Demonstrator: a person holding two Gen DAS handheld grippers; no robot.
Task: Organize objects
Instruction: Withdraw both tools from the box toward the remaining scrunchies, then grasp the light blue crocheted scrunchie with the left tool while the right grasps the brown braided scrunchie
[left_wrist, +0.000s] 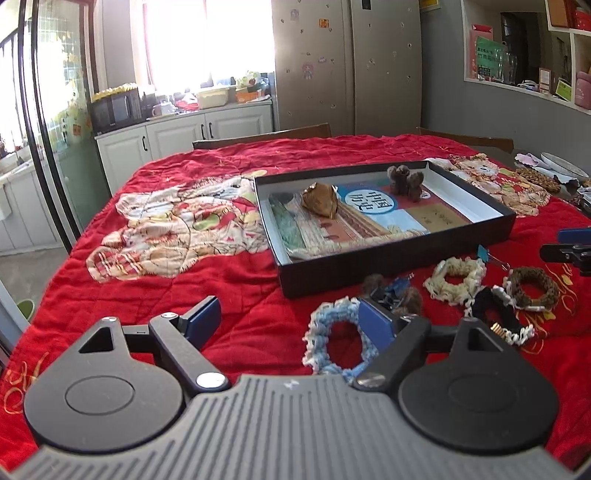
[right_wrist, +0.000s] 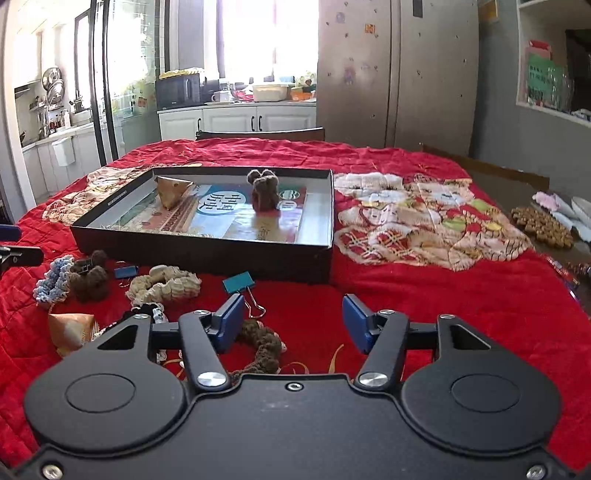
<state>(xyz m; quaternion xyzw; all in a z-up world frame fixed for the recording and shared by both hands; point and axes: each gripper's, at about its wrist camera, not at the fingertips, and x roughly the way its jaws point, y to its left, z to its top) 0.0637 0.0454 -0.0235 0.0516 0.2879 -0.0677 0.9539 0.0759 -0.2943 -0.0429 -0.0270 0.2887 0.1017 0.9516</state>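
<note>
Both grippers hover over the near edge of a table covered by a red quilt (left_wrist: 221, 280), facing a shallow black box (left_wrist: 388, 266) that already holds a book, a tan pouch (left_wrist: 320, 199) and a brown plush toy (left_wrist: 404, 182). The loose items lie on the quilt between the box's near wall and the tools. The left gripper (left_wrist: 291, 319) has its jaws wide apart with nothing between the pads; the blue-and-white scrunchie (left_wrist: 334, 341) lies flat just beside its right-hand finger, ring opening upward. The right gripper (right_wrist: 293, 323) is also apart, though less wide, and empty — the brown scrunchie (right_wrist: 264, 345) lies just inside its left-hand finger, its curve running toward the tool. A teal binder clip (right_wrist: 240, 282) sits just beyond, handles pointing at the gripper. By position, each hand is nearest its own scrunchie; the cream scrunchie (left_wrist: 456, 275) and the black one (left_wrist: 493, 304) lie between them.
</note>
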